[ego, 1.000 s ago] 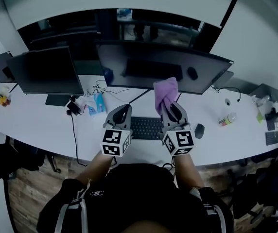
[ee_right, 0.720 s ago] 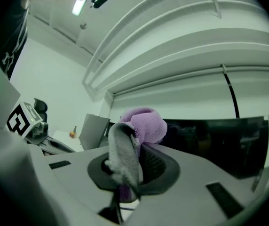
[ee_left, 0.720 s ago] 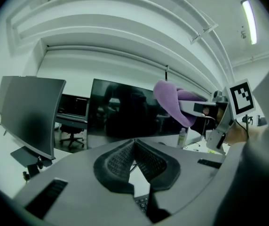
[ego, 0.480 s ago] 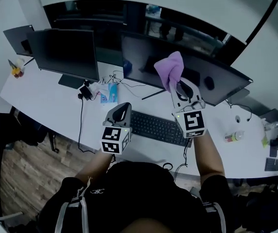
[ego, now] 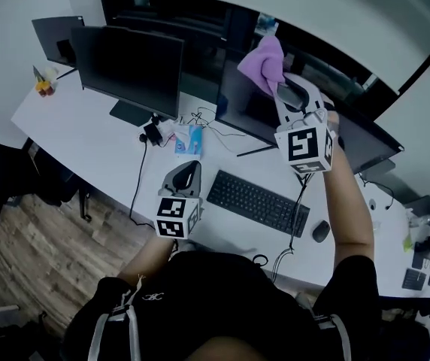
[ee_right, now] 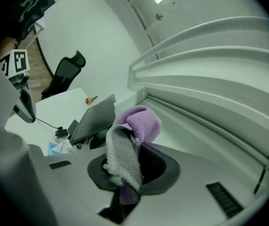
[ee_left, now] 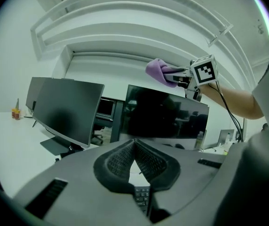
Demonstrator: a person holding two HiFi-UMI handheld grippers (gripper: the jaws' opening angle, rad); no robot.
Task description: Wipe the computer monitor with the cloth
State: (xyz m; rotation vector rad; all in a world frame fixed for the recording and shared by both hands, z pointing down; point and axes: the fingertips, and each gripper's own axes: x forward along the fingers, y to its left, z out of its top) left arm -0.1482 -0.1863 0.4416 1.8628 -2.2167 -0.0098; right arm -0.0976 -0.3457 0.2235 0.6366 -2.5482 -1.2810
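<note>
A purple cloth (ego: 264, 60) is pinched in my right gripper (ego: 280, 89), which is shut on it and raised at the upper left corner of the wide dark monitor (ego: 241, 107). In the left gripper view the cloth (ee_left: 157, 68) hangs just above the monitor's (ee_left: 165, 114) top edge. The right gripper view shows the cloth (ee_right: 135, 126) bunched between the jaws, its grey underside toward the camera. My left gripper (ego: 186, 176) hovers low over the desk, left of the keyboard, its jaws shut on nothing (ee_left: 134, 145).
A second, smaller monitor (ego: 128, 62) stands to the left on the white desk (ego: 72, 134). A black keyboard (ego: 256, 201) and a mouse (ego: 320, 232) lie in front of the wide monitor. Cables and a blue packet (ego: 190, 140) sit between the monitors.
My right gripper has lifted the cloth from in front of the screen's lower part up to its top left corner. The left gripper has stayed low.
</note>
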